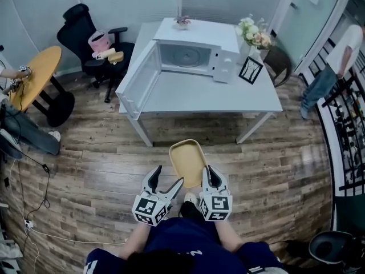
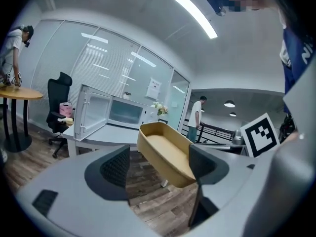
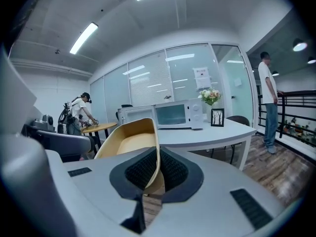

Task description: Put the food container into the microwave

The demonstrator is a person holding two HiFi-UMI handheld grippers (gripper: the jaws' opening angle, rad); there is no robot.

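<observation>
A tan oblong food container (image 1: 188,161) hangs above the wood floor in front of me, empty. My right gripper (image 1: 208,174) is shut on its right rim, and the right gripper view shows the rim (image 3: 154,147) pinched between the black pads. My left gripper (image 1: 167,179) stands open just left of the container's near end; in its own view the container (image 2: 165,152) runs past the right jaw and nothing sits between the pads. The white microwave (image 1: 191,56) stands on the white table (image 1: 199,96) ahead, with its door (image 1: 140,79) swung wide open to the left.
A vase of flowers (image 1: 254,33) and a small picture frame (image 1: 250,70) stand right of the microwave. A black office chair (image 1: 94,41) and a round yellow table (image 1: 34,76) are at the left. A person (image 1: 336,61) stands by a railing at the right.
</observation>
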